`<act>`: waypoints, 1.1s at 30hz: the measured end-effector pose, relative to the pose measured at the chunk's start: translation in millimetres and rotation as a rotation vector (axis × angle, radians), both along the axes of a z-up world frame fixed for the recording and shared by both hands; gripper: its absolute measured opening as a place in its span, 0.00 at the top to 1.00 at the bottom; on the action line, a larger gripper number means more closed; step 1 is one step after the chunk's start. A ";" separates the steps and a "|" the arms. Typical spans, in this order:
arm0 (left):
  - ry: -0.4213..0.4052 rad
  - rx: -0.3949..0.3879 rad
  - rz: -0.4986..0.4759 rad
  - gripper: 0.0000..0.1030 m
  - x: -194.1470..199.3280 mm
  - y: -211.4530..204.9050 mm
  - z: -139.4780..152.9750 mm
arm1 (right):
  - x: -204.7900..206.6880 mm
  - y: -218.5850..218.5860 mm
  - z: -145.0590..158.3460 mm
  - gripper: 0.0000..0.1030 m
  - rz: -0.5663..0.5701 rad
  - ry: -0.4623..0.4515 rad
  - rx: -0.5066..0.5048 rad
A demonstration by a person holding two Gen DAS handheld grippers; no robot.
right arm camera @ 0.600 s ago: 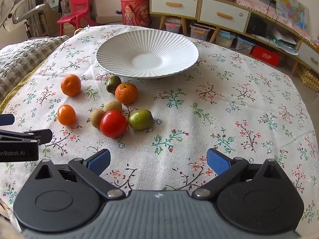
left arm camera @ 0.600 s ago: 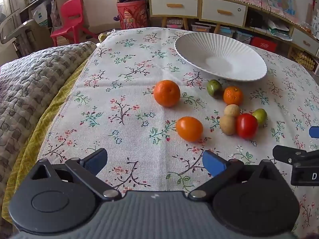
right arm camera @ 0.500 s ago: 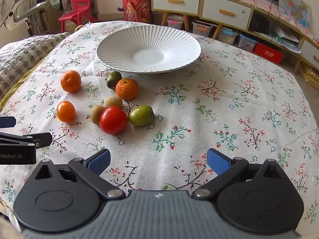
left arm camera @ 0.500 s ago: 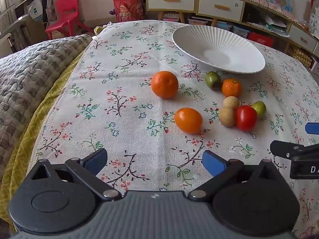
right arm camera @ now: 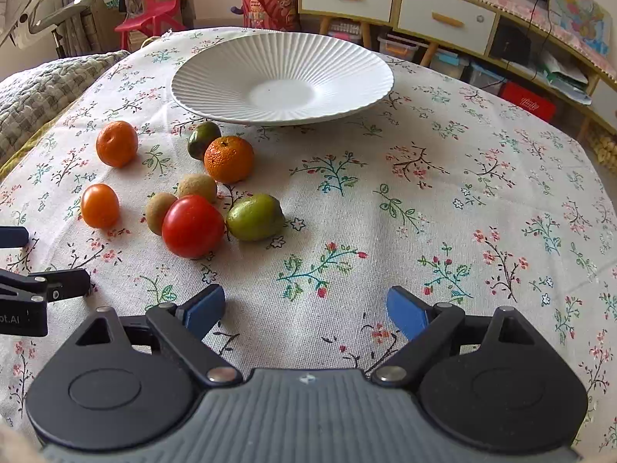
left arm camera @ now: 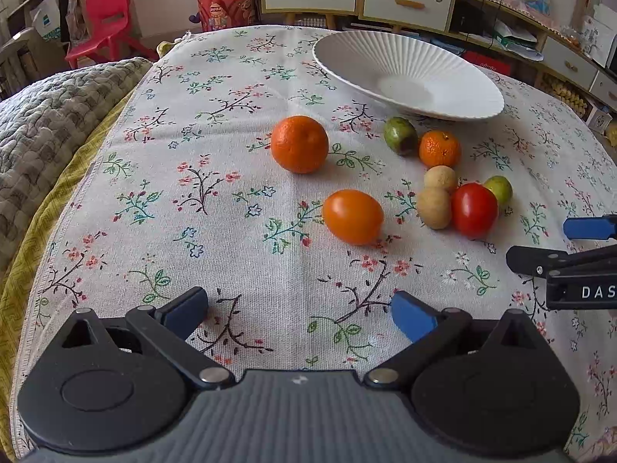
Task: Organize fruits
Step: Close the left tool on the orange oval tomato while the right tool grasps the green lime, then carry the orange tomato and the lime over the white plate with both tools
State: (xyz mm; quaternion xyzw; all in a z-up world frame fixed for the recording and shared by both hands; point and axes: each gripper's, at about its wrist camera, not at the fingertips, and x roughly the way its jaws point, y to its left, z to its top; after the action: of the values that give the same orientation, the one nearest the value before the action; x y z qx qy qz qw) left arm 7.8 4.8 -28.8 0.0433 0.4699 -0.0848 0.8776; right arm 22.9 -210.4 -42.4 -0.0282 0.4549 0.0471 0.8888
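Note:
Several fruits lie on the floral tablecloth in front of a white ribbed plate (left arm camera: 408,73) (right arm camera: 281,77), which holds nothing. A large orange (left arm camera: 299,144) (right arm camera: 117,142) and an orange tomato (left arm camera: 353,216) (right arm camera: 99,205) lie to the left. To the right cluster a small mandarin (right arm camera: 228,159), a red tomato (right arm camera: 192,225), two brownish kiwis (right arm camera: 196,187), a green fruit (right arm camera: 254,216) and a dark green one (right arm camera: 203,139). My left gripper (left arm camera: 299,308) is open, short of the orange tomato. My right gripper (right arm camera: 304,306) is open over bare cloth, right of the red tomato.
A grey quilt (left arm camera: 50,115) and a yellow cover hang off the table's left side. Behind the table stand a red chair (left arm camera: 104,19), a red drum (left arm camera: 225,4) and a low cabinet with drawers (right arm camera: 389,4). The cloth to the right of the fruits is bare.
Both grippers have moved forward toward the fruits, which now look larger and nearer. Both stay open; no fruit has moved.

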 end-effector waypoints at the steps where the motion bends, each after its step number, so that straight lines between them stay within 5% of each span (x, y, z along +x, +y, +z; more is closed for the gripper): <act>1: -0.006 -0.005 -0.004 0.11 -0.1 -0.4 -0.4 | 1.1 0.2 -0.2 0.14 0.004 -0.006 0.003; 9: -0.104 -0.043 -0.063 0.27 4.4 -10.2 -1.9 | 8.6 6.7 -3.0 0.16 0.059 -0.078 -0.006; 22: -0.146 -0.138 -0.084 0.64 12.5 -12.3 -1.9 | 16.2 17.4 -0.4 0.48 0.139 -0.112 -0.001; 33: -0.151 -0.158 -0.083 0.81 15.1 -10.5 -3.5 | 17.2 19.9 1.0 0.66 0.156 -0.125 0.011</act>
State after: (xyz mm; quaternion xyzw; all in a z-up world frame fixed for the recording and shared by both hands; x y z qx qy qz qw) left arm 22.9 -5.7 -32.3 -0.0003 0.3922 -0.1544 0.9068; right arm 40.1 -190.5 -41.4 -0.0617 0.3949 0.1169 0.9092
